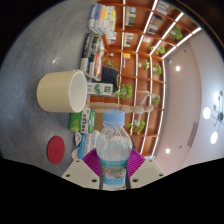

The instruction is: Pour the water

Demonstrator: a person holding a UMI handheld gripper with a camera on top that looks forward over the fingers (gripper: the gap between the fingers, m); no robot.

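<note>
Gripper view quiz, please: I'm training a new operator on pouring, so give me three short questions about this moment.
1. True or false: the water bottle still has its cap on.
2. Which thing lies nearest the cream cup?
A. a red cap
B. a spoon
C. a plate
3. Fill in: the gripper has its two pink-padded fingers closed on the ______.

Key
1. False: the neck is open, with no cap on it.
2. A: the red cap lies on the table close to the cup, beside the bottle.
3. Water bottle: both pads press on its sides, and the whole view is tilted.
</note>
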